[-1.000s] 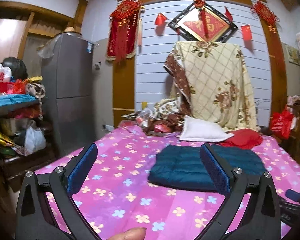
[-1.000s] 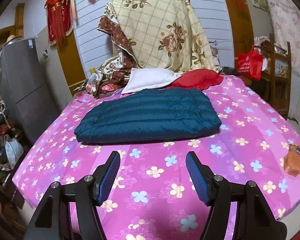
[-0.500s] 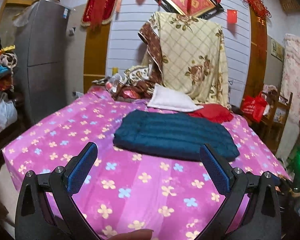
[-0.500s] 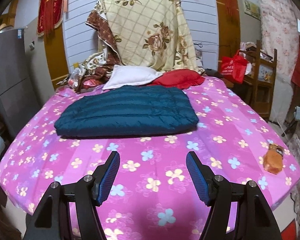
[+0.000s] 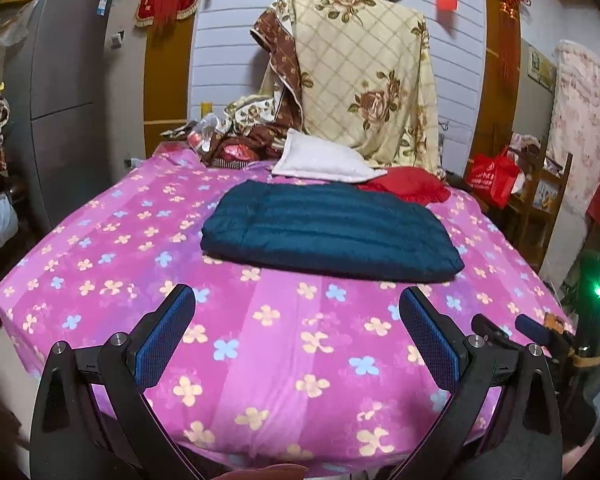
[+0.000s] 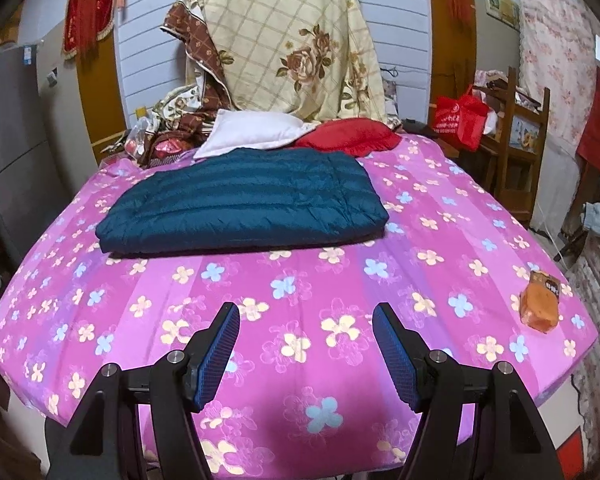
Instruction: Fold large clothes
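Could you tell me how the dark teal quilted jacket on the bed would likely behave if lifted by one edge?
The jacket would probably droop rather than hold shape, being soft folded padding. Its puffy quilting suggests lightness. The smooth-looking shell may slip.

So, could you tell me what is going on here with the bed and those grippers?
A person holds a gripper in each hand at the near edge of the bed. A dark teal jacket lies folded flat further back on the pink flowered sheet. The left gripper and right gripper are both open, hold nothing and are well short of the jacket. A white pillow and a red cloth lie behind it.
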{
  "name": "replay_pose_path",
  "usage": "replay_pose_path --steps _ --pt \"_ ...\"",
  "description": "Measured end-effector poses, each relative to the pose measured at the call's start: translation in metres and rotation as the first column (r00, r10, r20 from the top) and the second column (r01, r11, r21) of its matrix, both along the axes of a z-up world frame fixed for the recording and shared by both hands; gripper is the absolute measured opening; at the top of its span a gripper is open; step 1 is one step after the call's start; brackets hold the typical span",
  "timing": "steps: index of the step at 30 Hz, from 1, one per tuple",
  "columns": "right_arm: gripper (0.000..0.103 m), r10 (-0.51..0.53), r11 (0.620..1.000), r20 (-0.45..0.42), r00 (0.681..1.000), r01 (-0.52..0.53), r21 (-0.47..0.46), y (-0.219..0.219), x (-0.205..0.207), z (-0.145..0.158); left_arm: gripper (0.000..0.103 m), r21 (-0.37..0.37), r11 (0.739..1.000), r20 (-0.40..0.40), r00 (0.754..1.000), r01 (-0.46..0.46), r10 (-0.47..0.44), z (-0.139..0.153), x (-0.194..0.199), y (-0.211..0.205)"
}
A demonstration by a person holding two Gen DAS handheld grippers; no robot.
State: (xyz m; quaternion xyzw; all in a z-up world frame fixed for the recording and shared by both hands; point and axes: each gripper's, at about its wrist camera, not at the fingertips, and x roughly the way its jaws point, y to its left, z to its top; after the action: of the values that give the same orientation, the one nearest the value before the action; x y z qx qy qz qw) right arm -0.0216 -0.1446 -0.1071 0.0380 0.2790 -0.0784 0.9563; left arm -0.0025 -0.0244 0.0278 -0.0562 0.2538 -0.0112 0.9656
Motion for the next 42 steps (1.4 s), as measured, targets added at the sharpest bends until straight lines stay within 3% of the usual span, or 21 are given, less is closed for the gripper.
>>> replay_pose_path --steps 11,18,42 --pt "0.067 -0.004 1.0 -0.037 0.999 0.003 -0.028 0.005 0.003 -0.011 0.102 0.011 1.0 -0.084 0.996 -0.026 0.027 -0.019 0.011 0.001" --pt "0.067 -0.029 0.998 -0.049 0.998 0.027 -0.054 0.007 0.005 -0.014 0.102 0.072 0.995 -0.091 0.993 -0.068 0.075 -0.024 0.013 0.001" --pt "0.07 -0.051 0.995 -0.091 0.995 0.043 -0.094 0.013 0.012 -0.023 0.102 0.121 0.992 -0.16 0.986 -0.024 0.043 -0.04 0.021 -0.01"
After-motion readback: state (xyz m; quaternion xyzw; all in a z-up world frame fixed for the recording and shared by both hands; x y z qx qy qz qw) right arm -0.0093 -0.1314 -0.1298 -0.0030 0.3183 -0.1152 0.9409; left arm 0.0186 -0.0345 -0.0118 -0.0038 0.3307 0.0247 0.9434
